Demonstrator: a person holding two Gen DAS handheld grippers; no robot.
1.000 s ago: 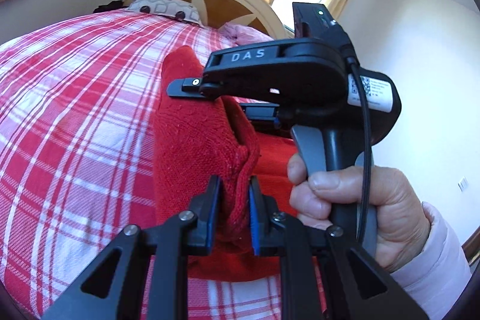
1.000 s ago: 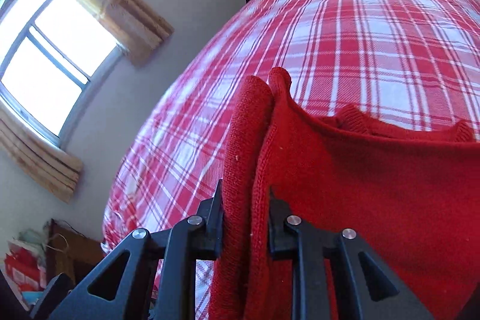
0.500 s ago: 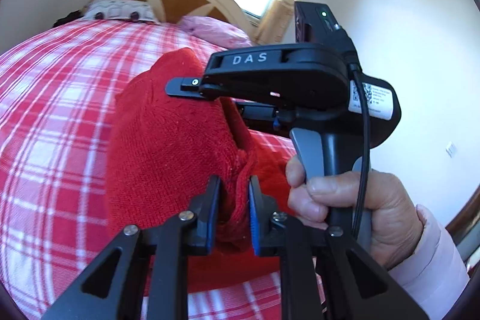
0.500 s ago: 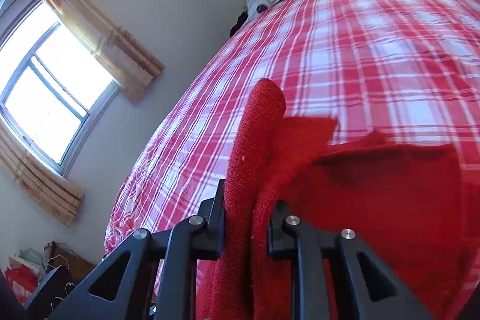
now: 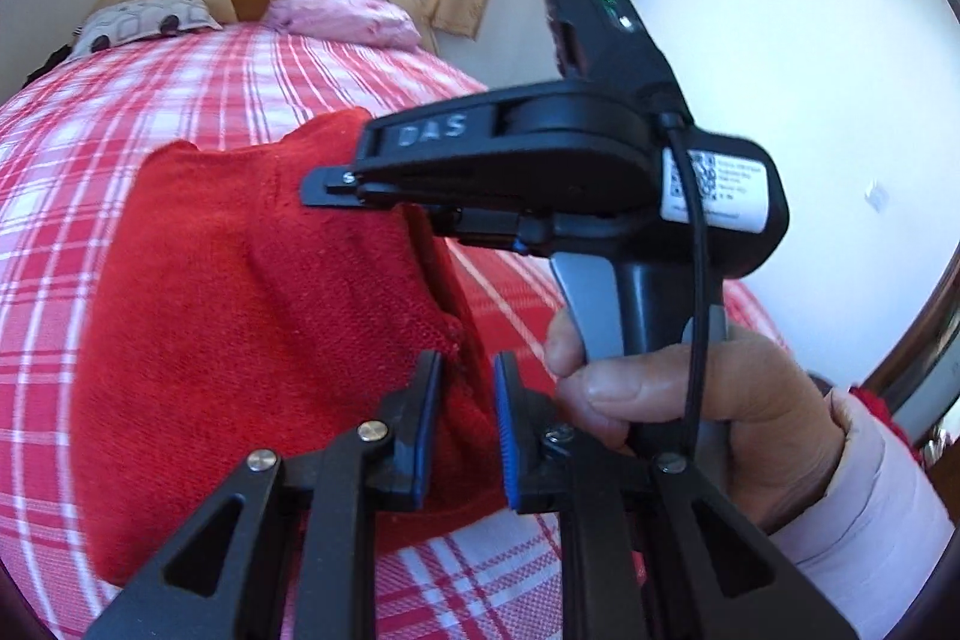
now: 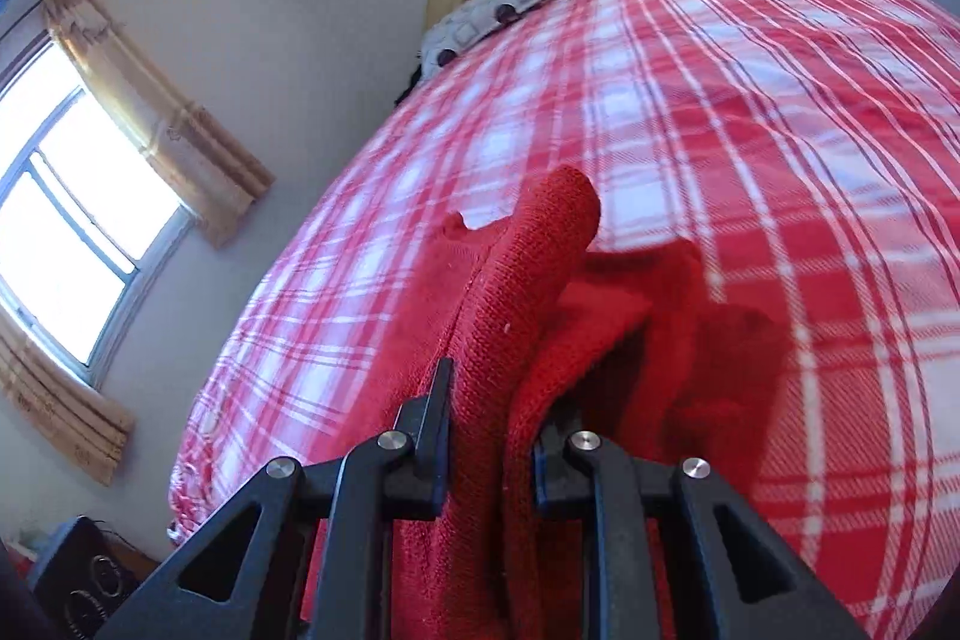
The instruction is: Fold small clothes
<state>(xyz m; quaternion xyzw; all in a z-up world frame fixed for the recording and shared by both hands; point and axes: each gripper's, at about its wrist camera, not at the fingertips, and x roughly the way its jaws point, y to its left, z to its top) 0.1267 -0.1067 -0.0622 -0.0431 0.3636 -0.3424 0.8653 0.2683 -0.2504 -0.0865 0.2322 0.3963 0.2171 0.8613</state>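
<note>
Item one, my bed (image 5: 150,112): red-and-white plaid cover, pillows at the head edge. Item two, red knit garment (image 5: 240,340): lifted over the bed's middle. Item three, my left tool (image 5: 465,424) and right tool (image 6: 492,436): both clamped on the garment's bunched edge.

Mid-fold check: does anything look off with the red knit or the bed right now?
Nothing stands out. Both claws, left and right, pinch the red knit garment, which hangs bunched over the plaid bedspread. No visible tears or snags.
</note>
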